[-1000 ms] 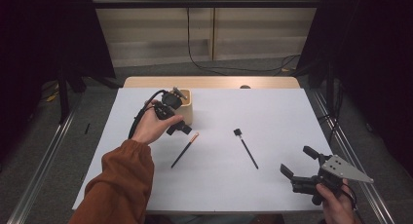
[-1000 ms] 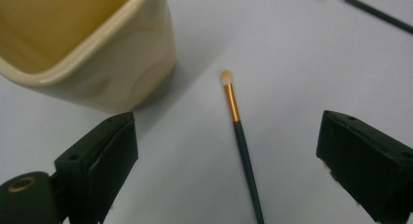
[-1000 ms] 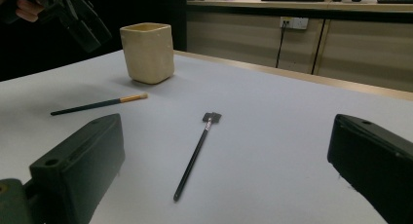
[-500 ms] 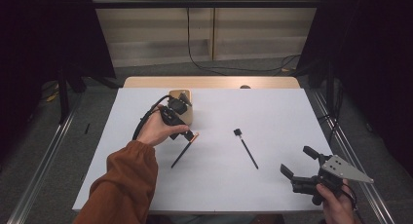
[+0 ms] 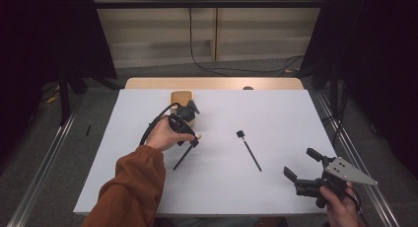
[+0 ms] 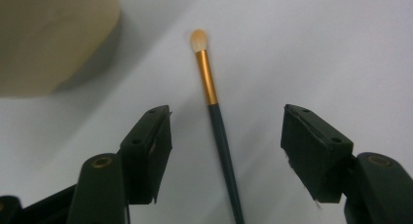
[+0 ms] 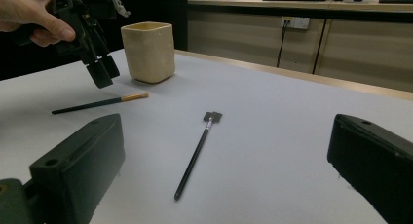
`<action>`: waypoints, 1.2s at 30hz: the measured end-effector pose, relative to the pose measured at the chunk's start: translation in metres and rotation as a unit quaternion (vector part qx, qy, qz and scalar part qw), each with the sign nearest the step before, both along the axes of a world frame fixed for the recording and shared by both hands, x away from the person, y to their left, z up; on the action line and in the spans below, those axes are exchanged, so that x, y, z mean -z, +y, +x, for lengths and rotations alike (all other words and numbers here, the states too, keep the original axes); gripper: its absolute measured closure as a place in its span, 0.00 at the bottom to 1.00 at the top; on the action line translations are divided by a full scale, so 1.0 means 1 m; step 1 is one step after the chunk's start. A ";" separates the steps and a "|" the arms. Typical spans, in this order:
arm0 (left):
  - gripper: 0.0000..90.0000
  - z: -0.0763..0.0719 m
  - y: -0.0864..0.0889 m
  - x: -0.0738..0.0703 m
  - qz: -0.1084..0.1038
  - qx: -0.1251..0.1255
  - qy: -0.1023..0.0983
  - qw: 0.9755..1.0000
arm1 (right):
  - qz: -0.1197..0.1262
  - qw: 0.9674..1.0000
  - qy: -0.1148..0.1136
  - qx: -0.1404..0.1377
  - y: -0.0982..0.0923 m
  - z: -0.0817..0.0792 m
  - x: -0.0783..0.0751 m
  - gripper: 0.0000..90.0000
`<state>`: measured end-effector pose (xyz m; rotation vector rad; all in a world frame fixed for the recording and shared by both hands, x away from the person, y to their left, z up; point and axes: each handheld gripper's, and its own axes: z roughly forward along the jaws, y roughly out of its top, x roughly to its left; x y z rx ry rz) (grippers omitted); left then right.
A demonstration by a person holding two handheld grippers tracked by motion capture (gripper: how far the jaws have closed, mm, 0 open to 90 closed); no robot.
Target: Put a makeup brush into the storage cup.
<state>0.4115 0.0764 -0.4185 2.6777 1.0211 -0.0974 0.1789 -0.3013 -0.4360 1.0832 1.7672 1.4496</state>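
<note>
Your white surface [image 5: 148, 187] stands among dark curtains before a panelled wall. Your left gripper [image 5: 189, 134] tilts down over the gold-banded brush [image 6: 214, 112] beside the cream cup [image 7: 148, 51]; its fingers, just closing, straddle the handle untouched. Your right gripper [image 5: 301, 164] rests near-side, fingers spread, facing the black brush [image 7: 197, 153].

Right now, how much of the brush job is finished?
Nothing looks done yet: the cup has no brush in it. The left gripper has just been closing around the gold-banded brush, not pinching it. The black brush lies untouched, the right gripper open.
</note>
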 end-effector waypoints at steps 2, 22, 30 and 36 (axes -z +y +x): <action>0.46 0.000 -0.002 0.004 0.009 -0.002 0.005 1.000 | -0.001 1.000 0.000 0.000 0.000 0.000 0.000 0.00; 0.70 0.000 -0.015 0.021 0.054 0.015 0.009 0.998 | -0.002 1.000 0.002 -0.003 0.000 0.000 0.000 0.00; 0.69 0.002 -0.018 0.028 0.063 0.010 0.005 0.998 | -0.002 1.000 0.002 -0.003 0.000 0.000 0.001 0.00; 0.74 -0.001 -0.022 0.028 0.080 0.001 -0.010 0.997 | -0.003 1.000 0.001 -0.005 0.001 0.000 0.001 0.00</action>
